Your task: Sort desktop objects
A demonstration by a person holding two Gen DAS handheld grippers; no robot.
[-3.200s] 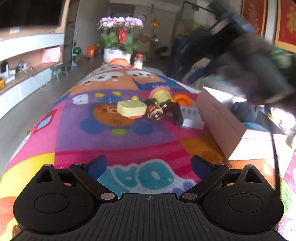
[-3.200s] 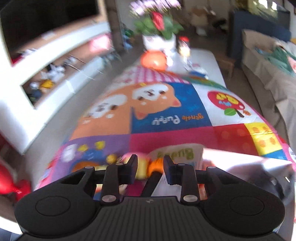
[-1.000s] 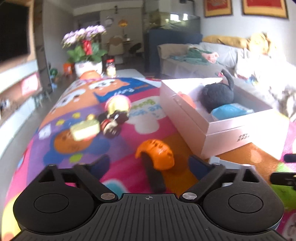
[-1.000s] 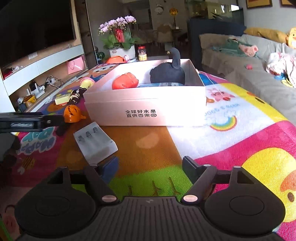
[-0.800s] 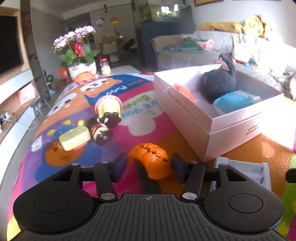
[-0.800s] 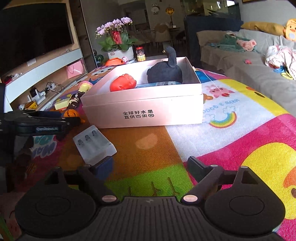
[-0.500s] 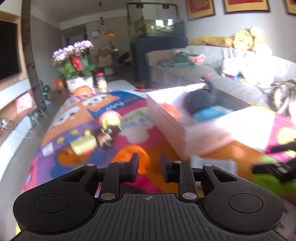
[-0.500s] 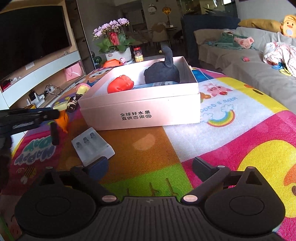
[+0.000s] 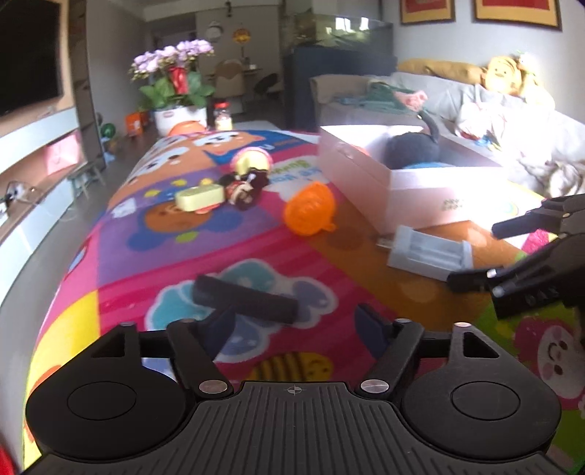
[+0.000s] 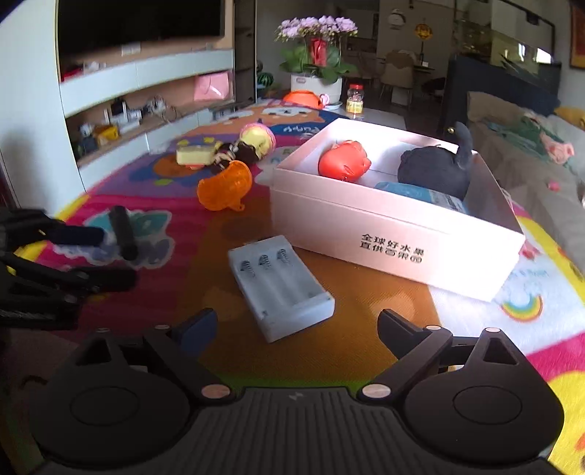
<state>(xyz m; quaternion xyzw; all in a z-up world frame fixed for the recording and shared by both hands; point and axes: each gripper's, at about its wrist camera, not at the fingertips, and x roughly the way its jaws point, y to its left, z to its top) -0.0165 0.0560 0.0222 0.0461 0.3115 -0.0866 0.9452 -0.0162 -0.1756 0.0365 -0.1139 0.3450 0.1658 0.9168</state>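
fuzzy cloth mat (image 9: pixel 234 252), matt cardboard box (image 10: pixel 365 226)

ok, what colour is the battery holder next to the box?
Pale grey-white battery holder, three empty slots with springs; clearest in the right wrist view.

i'm seeing orchids (image 10: pixel 317 47) sitting past the mat's (image 9: pixel 120 277) far end, a tv (image 10: pixel 139 22) hanging left, a sofa (image 9: pixel 457 106) lying right.

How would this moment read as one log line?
left gripper: opening, empty | right gripper: closing, empty, near battery case | black bar: on mat
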